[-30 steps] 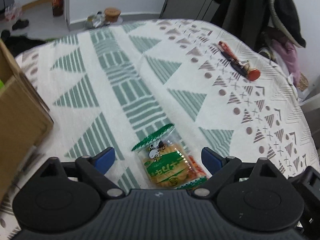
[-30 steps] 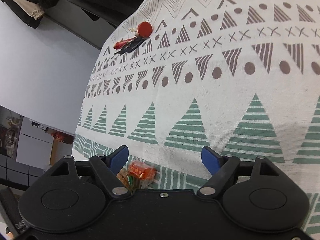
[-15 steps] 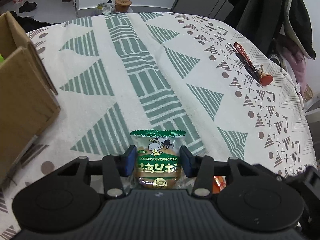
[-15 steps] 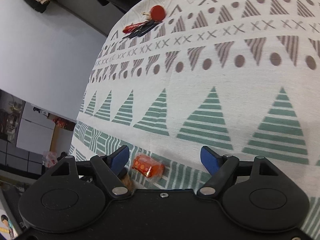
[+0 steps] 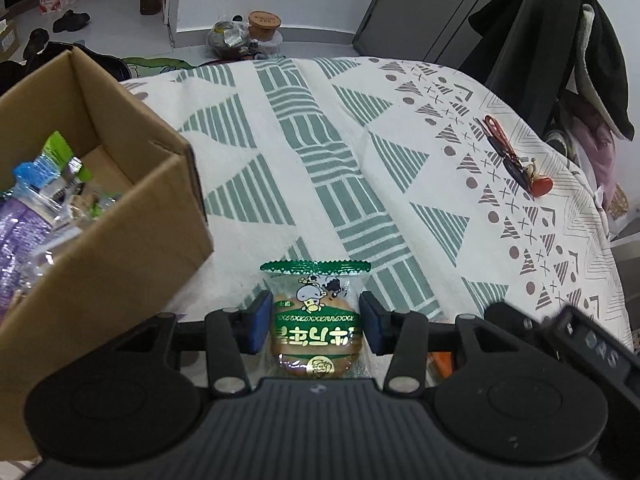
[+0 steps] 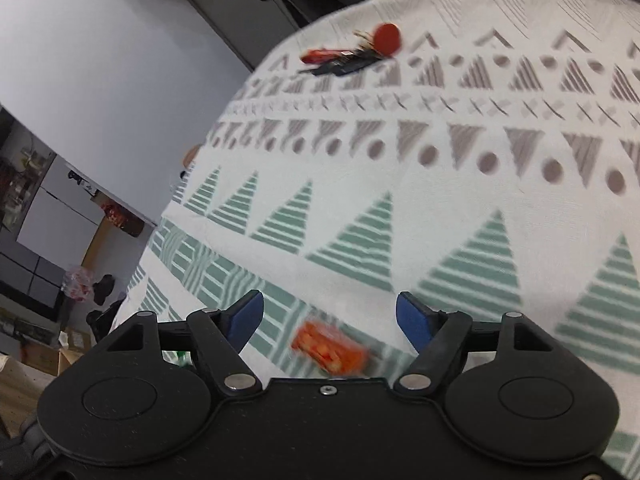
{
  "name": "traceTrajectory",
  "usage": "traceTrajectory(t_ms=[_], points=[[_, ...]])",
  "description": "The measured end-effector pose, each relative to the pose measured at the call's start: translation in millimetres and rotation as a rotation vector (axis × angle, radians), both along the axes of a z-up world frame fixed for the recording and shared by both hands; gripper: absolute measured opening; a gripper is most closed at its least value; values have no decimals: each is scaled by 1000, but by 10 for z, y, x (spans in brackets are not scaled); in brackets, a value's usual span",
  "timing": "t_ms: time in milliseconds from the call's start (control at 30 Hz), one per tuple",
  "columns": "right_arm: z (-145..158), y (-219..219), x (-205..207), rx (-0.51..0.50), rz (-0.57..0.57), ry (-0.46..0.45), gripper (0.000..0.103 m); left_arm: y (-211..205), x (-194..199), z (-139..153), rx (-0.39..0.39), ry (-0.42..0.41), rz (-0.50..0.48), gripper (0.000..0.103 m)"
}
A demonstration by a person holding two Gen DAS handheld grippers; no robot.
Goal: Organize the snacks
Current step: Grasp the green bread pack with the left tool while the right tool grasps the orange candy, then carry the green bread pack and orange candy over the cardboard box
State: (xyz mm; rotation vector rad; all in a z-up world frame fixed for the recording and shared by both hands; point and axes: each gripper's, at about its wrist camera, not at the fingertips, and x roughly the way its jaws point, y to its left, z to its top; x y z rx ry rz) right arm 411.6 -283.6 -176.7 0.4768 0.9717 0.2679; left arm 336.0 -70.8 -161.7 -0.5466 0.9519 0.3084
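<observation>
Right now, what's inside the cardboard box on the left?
In the cardboard box, several snack packets are piled: clear, blue, green and purple wrappers. A patch of bare floor shows at the far corner. The near wall covers whatever lies lower, so no count is possible.

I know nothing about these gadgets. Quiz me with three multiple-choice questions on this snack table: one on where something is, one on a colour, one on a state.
1. Where is the cardboard box in the left wrist view?
A. left of the held snack
B. beside the keys
C. on the floor

2. What colour is the top edge of the snack packet in the left gripper?
A. purple
B. green
C. yellow

3. How is the right gripper?
A. shut on the orange snack
B. shut on nothing
C. open

Answers:
1 A, the box fills the left side.
2 B, its crimped seal is green.
3 C, the blue pads stand wide apart, with the orange snack lying on the tablecloth between them.
</observation>
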Motion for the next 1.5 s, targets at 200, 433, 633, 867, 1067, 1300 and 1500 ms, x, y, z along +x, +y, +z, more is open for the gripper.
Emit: traceTrajectory(t_ms=[200, 433, 633, 867, 1067, 1300, 1500], points=[[-70, 208, 4, -74, 94, 32, 73, 70, -102, 103, 14, -14, -7, 46], [-73, 328, -77, -189, 177, 62, 23, 112, -215, 161, 20, -28, -8, 46], [51, 279, -199, -160, 159, 59, 21, 121, -301, 232, 27, -47, -11, 46], [292, 298, -336, -134, 143, 8, 21, 91, -438, 413, 45, -87, -19, 46], [480, 280, -470, -101, 132, -37, 21, 123, -618, 539, 59, -107, -8, 46], [701, 357, -636, -66, 144, -97, 21, 247, -836, 754, 80, -143, 19, 46], [921, 551, -824, -46, 180, -162, 21, 390, -1012, 924, 97, -172, 50, 46]])
